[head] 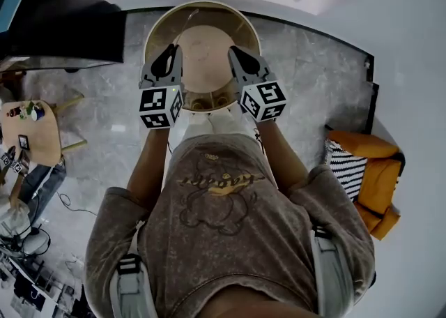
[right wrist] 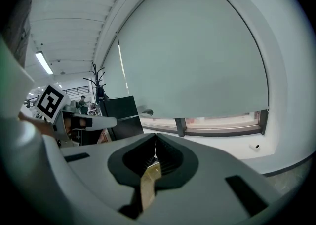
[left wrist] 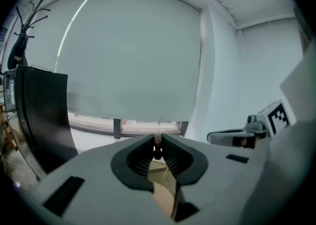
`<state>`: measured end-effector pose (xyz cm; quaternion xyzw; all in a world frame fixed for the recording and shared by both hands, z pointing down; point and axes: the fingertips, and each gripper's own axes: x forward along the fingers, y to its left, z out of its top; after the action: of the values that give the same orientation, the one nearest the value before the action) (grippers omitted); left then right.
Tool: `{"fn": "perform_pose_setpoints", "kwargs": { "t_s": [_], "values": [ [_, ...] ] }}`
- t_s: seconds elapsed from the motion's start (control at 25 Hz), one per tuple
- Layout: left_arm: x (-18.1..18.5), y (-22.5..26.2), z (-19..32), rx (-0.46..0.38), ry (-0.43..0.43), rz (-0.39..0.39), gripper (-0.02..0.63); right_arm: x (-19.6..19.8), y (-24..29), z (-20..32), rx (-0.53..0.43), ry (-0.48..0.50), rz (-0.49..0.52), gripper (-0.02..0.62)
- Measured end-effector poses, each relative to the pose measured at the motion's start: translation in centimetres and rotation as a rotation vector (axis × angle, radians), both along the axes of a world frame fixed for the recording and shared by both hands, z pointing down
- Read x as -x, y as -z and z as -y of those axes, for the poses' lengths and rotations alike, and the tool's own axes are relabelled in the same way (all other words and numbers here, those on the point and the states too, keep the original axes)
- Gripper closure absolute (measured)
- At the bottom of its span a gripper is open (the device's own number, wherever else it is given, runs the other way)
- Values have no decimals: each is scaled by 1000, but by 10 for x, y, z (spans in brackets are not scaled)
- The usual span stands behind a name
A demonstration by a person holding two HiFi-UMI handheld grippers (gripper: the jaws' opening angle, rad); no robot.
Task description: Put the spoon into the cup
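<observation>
- At the near edge of a round wooden table [head: 209,41], the person I am watching holds both grippers raised side by side above the tabletop, seen from the head view.
- The left gripper [head: 169,51] hangs over the table's left half. Its own view shows me its two jaws pressed together at the tips, with nothing clamped between them.
- The right gripper [head: 235,52] hangs over the table's right half, level with its partner. Its jaws likewise meet at the tips and hold nothing.
- The left cube [head: 160,106] and the right cube [head: 263,100], each covered in square markers, sit over the table's near rim and face up toward the head camera.
- Both gripper cameras look away from the table toward a pale roller blind [left wrist: 133,56]. Each also catches the other gripper at its side.
- Spoon and cup: I cannot tell where they are. A few small brownish shapes [head: 203,104] lie at the table's near rim between the two cubes, too small to name.
- Left of the table stands a black panel [head: 56,24]. Further left and nearer the person is a smaller wooden table [head: 43,144] carrying small items.
- Right of the table, well apart across the grey marble floor [head: 313,79], is an orange seat [head: 376,170] with a black-and-white striped cushion [head: 346,168].
- The person wears a brown-grey T-shirt [head: 223,226] with a bear print.
</observation>
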<state>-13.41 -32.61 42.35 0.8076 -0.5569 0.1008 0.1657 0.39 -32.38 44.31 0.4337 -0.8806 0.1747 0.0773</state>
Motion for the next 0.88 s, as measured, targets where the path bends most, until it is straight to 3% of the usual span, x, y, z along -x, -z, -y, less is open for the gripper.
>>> {"fn": "perform_pose_setpoints", "kwargs": {
  "t_s": [0.88],
  "values": [
    [-4, -75, 35, 108, 34, 16, 549, -5, -51, 33, 61, 31, -11, 577]
  ]
}}
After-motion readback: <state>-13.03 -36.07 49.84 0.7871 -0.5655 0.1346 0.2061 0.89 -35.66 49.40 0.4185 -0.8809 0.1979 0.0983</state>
